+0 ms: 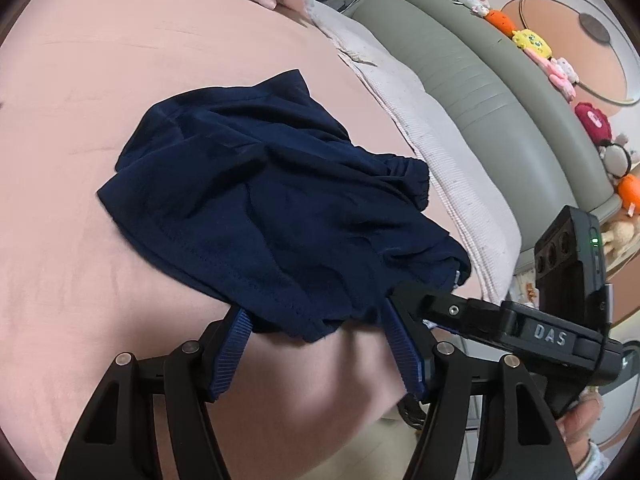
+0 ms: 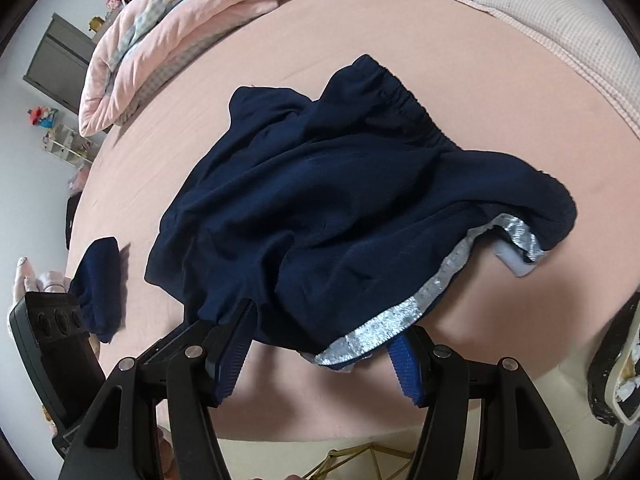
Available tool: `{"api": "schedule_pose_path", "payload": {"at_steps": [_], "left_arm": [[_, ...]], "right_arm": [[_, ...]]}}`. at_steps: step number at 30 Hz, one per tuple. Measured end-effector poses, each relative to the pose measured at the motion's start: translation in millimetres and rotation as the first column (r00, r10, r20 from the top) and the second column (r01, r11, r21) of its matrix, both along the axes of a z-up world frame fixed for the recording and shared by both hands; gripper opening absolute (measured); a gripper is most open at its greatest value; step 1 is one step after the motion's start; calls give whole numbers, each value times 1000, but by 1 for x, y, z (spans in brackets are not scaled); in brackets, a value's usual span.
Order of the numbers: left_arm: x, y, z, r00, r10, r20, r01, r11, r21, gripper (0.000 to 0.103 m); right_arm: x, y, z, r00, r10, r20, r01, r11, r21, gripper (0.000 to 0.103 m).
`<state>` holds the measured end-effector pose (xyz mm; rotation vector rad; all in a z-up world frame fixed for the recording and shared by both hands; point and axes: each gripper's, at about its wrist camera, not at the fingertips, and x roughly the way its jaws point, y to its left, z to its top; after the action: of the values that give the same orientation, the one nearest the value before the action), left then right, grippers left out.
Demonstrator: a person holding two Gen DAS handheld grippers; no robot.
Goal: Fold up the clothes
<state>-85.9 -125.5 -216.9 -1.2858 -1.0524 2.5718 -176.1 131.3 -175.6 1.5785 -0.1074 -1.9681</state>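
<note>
Crumpled navy shorts (image 1: 260,200) (image 2: 320,200) lie on the pink bed sheet (image 1: 80,120) (image 2: 280,40). Their gathered waistband (image 2: 408,108) faces away, and a silver stripe (image 2: 380,332) runs along the near hem. My left gripper (image 1: 316,320) is open, its blue pads (image 1: 236,356) spread wide, with the near hem draped over the tips. My right gripper (image 2: 324,332) is open too, and the striped hem lies over its tips. The right gripper's body (image 1: 552,336) shows close on the right of the left wrist view. A small navy piece of cloth (image 2: 98,288) lies apart by the left gripper's body (image 2: 48,340).
A folded pink quilt (image 2: 160,40) lies at the far side of the bed. A pale blanket (image 1: 432,140) runs along a grey padded headboard (image 1: 480,80) lined with plush toys (image 1: 532,40). The near bed edge drops to the floor (image 2: 300,452). A hand (image 1: 580,420) holds the right gripper.
</note>
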Motion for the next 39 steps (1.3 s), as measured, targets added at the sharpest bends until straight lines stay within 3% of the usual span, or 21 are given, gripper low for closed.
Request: {"api": "schedule_pose_path", "payload": {"at_steps": [7,9,11,16,22,29,39], "left_arm": [[-7,0,-4,998,49,27,-47,997,-66,24],[-7,-2,-5,998,58,32,-55,996,-73,17],[-6,-3,-5,998,65,28,-62,994,-87,11],[-4,-1,0,998,68,18,-65,990,-123,8],[1,-11,11,997,75,-6,-75,992,-99,8],[12,-31,26,995,82,-54,-85,995,-61,8],[25,-45,65,987,101,-125,-121,979,-162,8]], "right_arm": [[-2,-1,-3,1000,-10,5,10,999,-47,62],[-1,-1,-1,1000,-9,4,9,998,-55,57],[-1,-3,1,1000,-4,-7,4,998,-57,45],[1,-5,10,998,21,-67,-25,998,-58,22],[-1,-1,18,994,19,-107,-26,998,-61,12],[-6,5,28,988,23,-150,-30,999,-45,10],[5,-8,58,967,86,-240,-92,996,-14,10]]}}
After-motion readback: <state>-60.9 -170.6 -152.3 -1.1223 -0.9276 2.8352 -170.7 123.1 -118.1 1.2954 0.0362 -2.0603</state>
